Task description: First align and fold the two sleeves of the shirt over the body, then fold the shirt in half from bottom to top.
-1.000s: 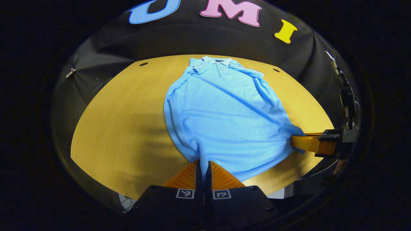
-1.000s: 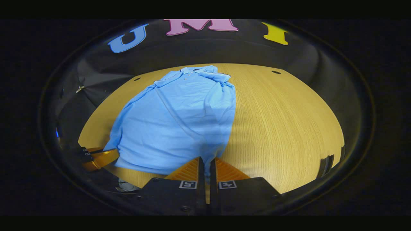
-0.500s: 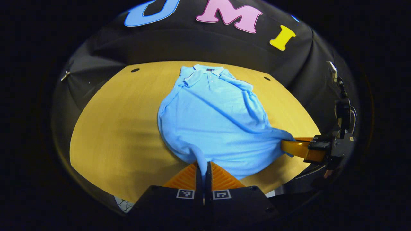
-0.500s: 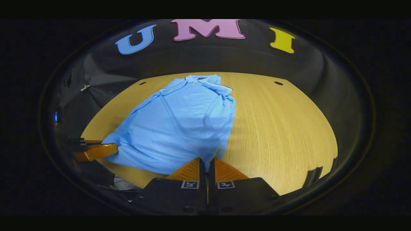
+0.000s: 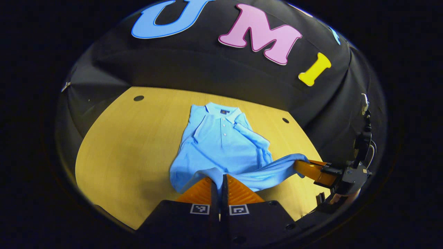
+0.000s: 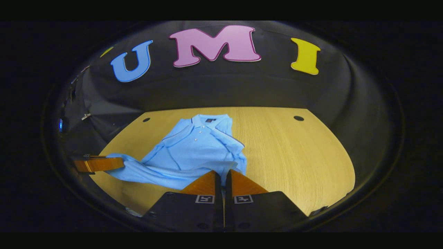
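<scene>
We have the light-blue polo shirt (image 5: pixel 221 145) lying collar-far on the wooden table (image 5: pixel 131 148), sleeves already folded over the body, hem lifted off the surface. Left gripper (image 5: pixel 218 181) has its fingers clamped together on the near-left hem corner, and right gripper (image 6: pixel 223 178) is pinched on the other hem corner, with the hem sagging between them. Our risk: uneven travel or that slack drags the sleeves askew, or a thin pinch slips mid-fold and the hem lands skewed.
</scene>
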`<state>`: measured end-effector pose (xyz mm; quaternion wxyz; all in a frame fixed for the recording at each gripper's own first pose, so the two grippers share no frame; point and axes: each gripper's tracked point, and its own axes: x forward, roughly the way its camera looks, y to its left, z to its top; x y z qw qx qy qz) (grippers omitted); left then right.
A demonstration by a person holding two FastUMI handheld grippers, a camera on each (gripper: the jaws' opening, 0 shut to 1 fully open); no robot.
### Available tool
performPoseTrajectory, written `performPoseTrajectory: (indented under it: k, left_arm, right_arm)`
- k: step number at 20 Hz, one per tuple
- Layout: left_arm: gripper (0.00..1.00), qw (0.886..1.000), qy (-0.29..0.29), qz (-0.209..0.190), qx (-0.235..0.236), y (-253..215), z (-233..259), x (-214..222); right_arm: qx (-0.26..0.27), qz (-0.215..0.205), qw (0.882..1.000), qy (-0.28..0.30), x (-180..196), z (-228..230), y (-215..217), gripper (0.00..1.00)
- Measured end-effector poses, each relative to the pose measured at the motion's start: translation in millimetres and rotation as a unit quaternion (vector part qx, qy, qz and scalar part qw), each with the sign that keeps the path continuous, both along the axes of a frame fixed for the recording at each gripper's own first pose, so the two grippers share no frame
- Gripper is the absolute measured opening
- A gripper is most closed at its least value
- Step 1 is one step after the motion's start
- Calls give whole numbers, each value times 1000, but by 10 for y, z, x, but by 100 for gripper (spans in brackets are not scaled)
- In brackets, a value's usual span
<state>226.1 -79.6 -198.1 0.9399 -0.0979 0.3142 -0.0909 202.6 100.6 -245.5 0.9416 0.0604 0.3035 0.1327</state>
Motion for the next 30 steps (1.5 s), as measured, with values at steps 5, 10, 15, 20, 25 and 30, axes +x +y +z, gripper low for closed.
performPoseTrajectory:
  k: [5, 10, 15, 20, 25, 30]
  left_arm:
    - [6, 999, -32, 6, 7, 83, 235, 855]
    - [6, 998, -55, 2, 39, 167, 162, 1830]
    - [6, 997, -68, -9, 48, 189, 16, 2688]
    - [6, 995, -73, -28, 54, 202, -190, 3345]
    - [15, 989, -57, -31, 136, 342, -517, 3626]
    - [84, 983, -87, 11, 159, 523, -316, 3570]
  right_arm:
    - [13, 5, 999, -42, 856, 223, 160, 6]
    - [19, 4, 998, -67, 1686, 249, 285, 6]
    - [16, -4, 997, -77, 2429, 138, 341, 6]
    - [9, -14, 997, -71, 2959, -110, 383, 5]
    - [7, -15, 1000, -26, 3122, -646, 468, 0]
    - [-26, -29, 998, -44, 3115, -555, 230, 40]
